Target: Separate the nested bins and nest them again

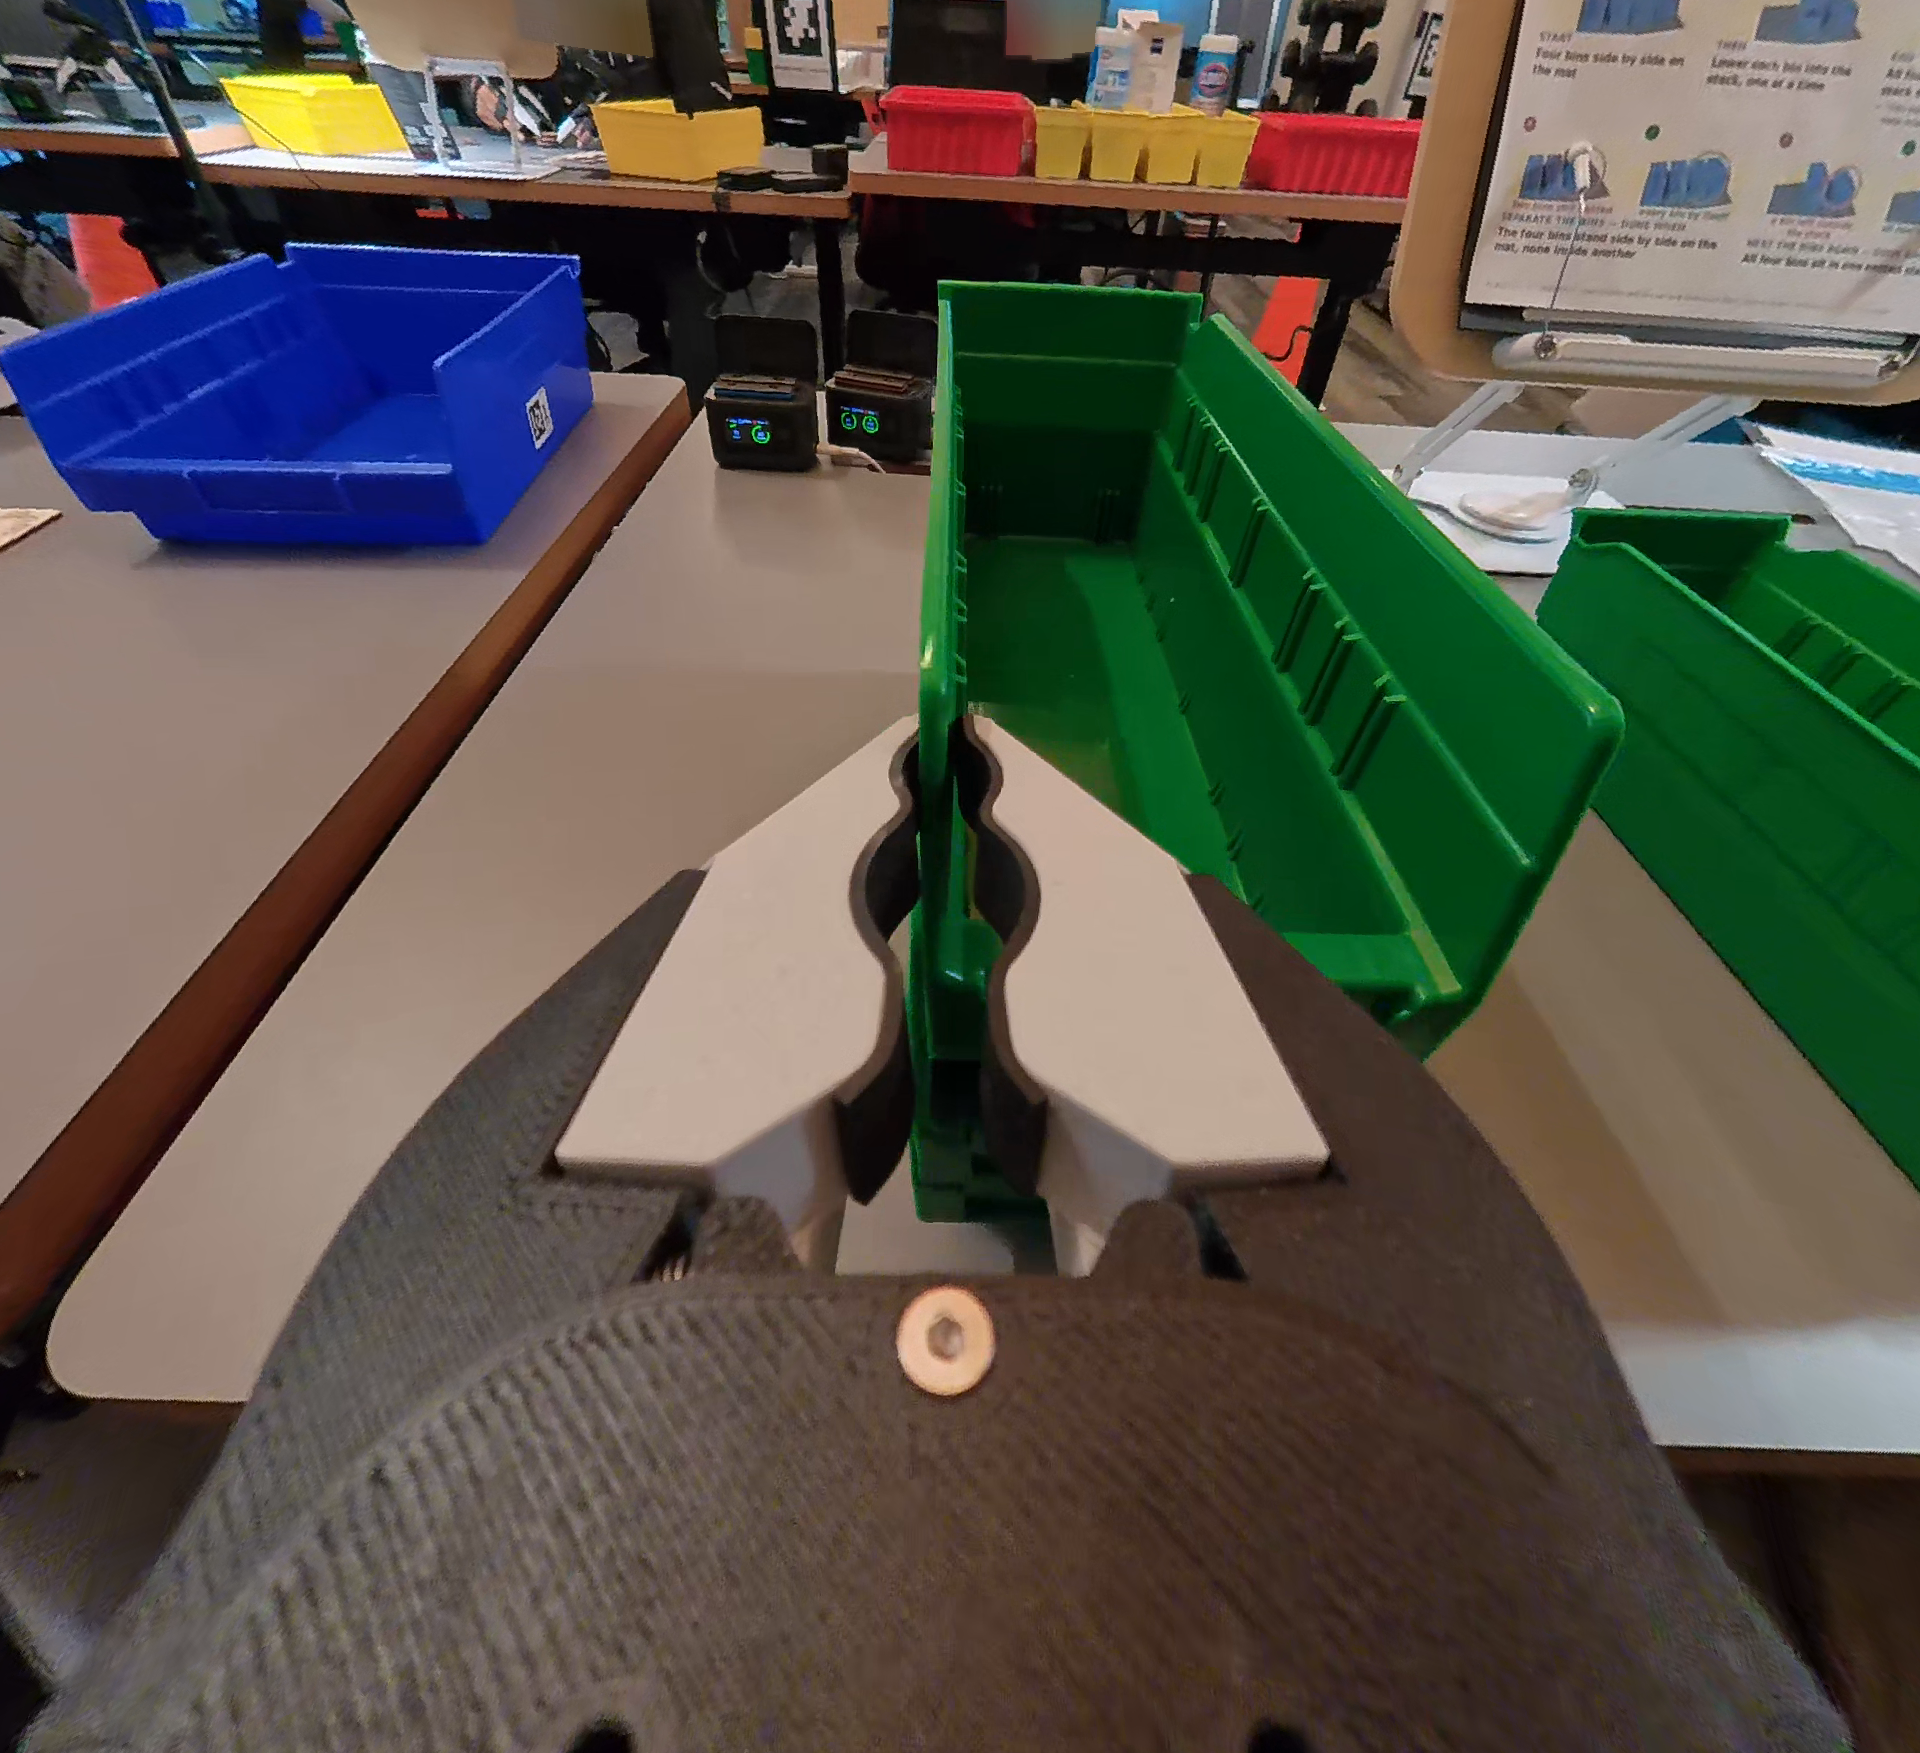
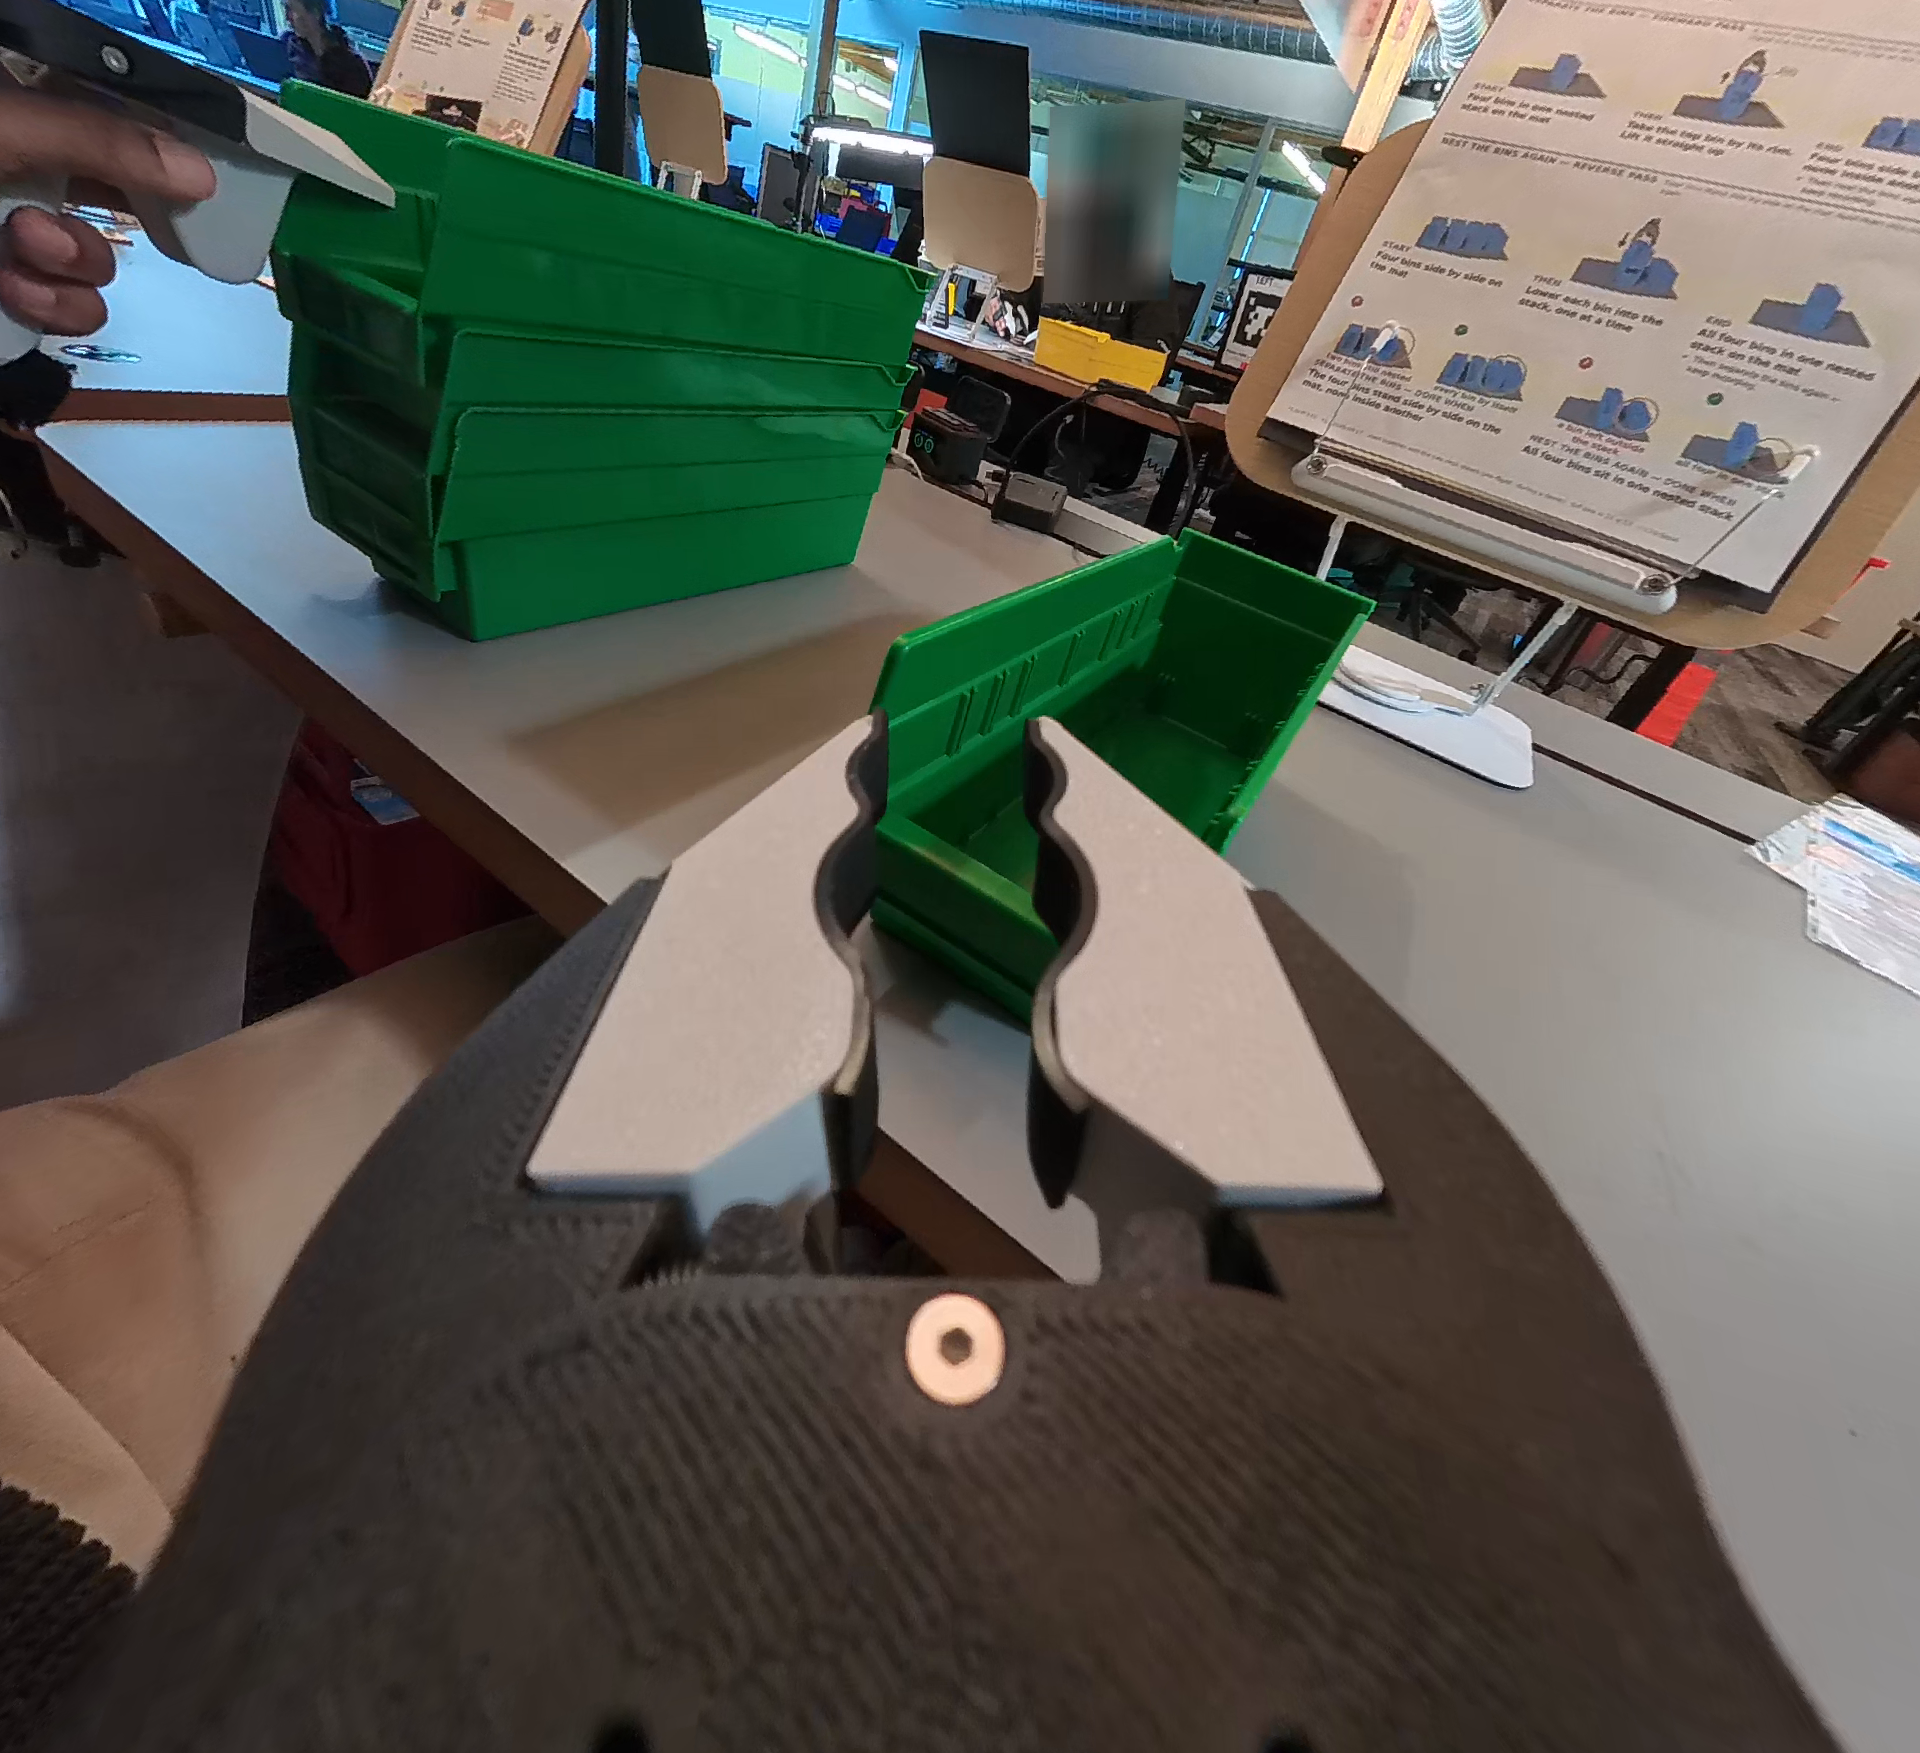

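My left gripper [image 1: 945, 729] is shut on the left side wall of the top green bin [image 1: 1049, 654], which is tilted. In the right wrist view this gripper [image 2: 348, 181] holds the top bin [image 2: 665, 269] at its rim, on a stack of nested green bins [image 2: 644, 477] on the grey table [image 2: 665, 685]. A single green bin [image 2: 1174, 695] lies apart on the table and also shows in the left wrist view [image 1: 1756, 727]. My right gripper [image 2: 956, 737] is open just before its near end, whose left corner shows between the fingers.
A blue bin [image 1: 301, 415] sits on the neighbouring table at left. Two small charger boxes [image 1: 764, 430] stand behind the stack. A clipboard stand with an instruction sheet [image 2: 1558, 269] rises at right on a white base [image 2: 1444, 732]. A foil packet [image 2: 1849, 872] lies at far right.
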A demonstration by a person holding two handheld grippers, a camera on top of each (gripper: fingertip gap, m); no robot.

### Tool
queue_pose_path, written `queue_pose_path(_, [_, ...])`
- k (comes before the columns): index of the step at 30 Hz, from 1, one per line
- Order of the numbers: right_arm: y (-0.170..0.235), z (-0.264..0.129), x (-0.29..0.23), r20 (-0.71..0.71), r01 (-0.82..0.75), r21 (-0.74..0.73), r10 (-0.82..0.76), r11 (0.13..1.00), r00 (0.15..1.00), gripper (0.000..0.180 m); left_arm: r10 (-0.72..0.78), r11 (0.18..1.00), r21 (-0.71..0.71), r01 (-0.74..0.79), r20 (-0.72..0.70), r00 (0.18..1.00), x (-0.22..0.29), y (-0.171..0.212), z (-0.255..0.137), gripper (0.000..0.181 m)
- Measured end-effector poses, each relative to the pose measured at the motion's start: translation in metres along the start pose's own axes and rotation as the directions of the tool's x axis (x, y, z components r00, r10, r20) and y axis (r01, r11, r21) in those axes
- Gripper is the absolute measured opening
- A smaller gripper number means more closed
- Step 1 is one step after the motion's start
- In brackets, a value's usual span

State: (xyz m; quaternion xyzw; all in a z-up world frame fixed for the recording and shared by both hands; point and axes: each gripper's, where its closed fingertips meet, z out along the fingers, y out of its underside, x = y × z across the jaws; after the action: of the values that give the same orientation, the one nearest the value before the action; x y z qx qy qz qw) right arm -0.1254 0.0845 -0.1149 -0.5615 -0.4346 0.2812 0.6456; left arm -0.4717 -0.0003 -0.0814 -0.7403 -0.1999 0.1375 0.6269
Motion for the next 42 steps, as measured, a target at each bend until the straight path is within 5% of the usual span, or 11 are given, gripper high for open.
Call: queue_pose_path(42, [0.002, 0.001, -0.003, 0.013, 0.028, -0.011, -0.028, 1.0, 1.0, 0.024, -0.07, 0.991, 0.104, 0.079, -0.087, 0.994, 0.004, -0.006, 0.0, 0.007])
